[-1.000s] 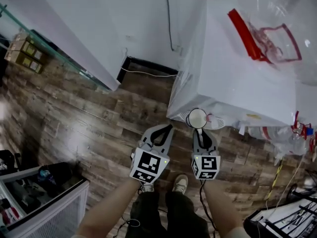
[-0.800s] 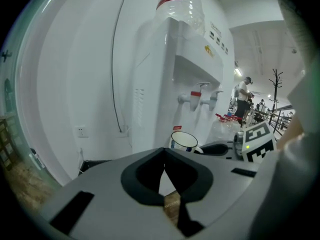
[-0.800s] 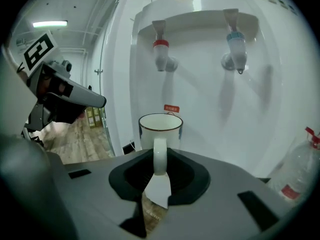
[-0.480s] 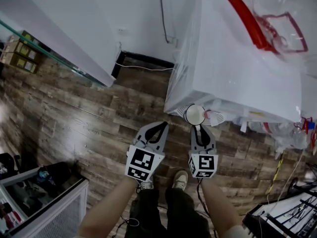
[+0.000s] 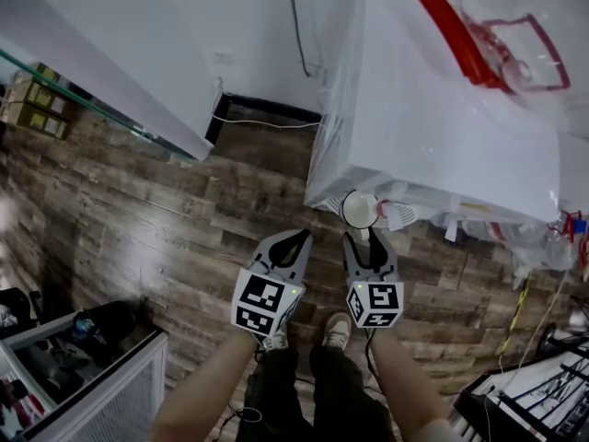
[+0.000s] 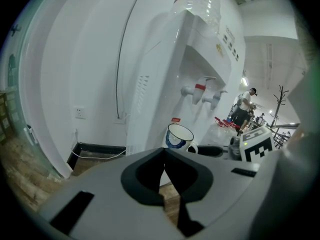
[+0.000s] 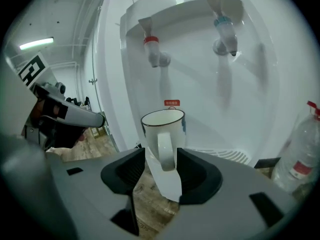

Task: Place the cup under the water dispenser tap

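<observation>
Floor: dark wooden planks (image 5: 138, 219). In the head view the person's arms and legs hide part of it at the near edge.
Water dispenser: a white cabinet (image 5: 433, 118) at the right, standing against the far wall. Its right side is cut off by the frame, and its recess with the taps shows only in the two gripper views (image 7: 200, 94).
Water bottle: clear with a red label (image 5: 497, 35), on top of the dispenser. It is cut off at the far edge, and its outline is hard to make out through the glare.
Left claw: clenched (image 5: 296, 238). In the left gripper view (image 6: 162, 151) the jaws meet at their tips with nothing between them. It hangs left of the cup, apart from it.
Right claw: in front of the dispenser's near face (image 5: 366, 239). Its jaws are opening (image 7: 161, 153) with the cup's handle between them. The left pad stands clear of the handle, but I cannot tell whether the right pad touches it.
Cup: white with a dark rim and a blue mark (image 7: 162, 121), upright in the recess with its handle toward the right claw (image 5: 360, 209). It stands below the red tap and slightly to its right. The claw hides its base, so I cannot tell what it rests on.
Red tap: above the cup (image 7: 151, 46).
Blue tap: further right (image 7: 225, 31), well apart from the cup.
Drip grille: a slotted strip (image 7: 227, 155) just right of the cup, with its near part hidden by the claw.
</observation>
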`<state>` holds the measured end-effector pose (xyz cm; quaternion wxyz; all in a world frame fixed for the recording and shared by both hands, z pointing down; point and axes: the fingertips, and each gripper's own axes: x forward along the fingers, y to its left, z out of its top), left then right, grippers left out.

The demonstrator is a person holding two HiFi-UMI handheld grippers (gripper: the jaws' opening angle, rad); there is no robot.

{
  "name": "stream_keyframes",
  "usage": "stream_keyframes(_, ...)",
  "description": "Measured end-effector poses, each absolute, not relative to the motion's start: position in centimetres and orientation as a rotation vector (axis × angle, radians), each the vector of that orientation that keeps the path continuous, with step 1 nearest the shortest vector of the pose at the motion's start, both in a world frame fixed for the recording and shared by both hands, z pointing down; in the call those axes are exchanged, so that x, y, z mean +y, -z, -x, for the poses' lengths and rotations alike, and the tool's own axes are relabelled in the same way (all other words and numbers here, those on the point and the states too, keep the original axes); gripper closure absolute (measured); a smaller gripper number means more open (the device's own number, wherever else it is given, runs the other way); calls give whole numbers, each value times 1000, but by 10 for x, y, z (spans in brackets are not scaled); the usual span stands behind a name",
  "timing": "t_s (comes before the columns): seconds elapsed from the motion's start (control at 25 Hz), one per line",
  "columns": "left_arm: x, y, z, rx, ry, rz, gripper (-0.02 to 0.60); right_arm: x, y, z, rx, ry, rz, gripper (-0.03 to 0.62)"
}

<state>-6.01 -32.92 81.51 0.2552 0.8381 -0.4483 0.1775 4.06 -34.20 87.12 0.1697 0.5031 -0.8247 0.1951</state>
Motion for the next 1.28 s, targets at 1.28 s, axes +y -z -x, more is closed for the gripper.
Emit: stream_keyframes(1.28, -283, -556, 67, -1262, -489, -2352, 575, -285, -576, -104, -2380, -737, -1488, 525)
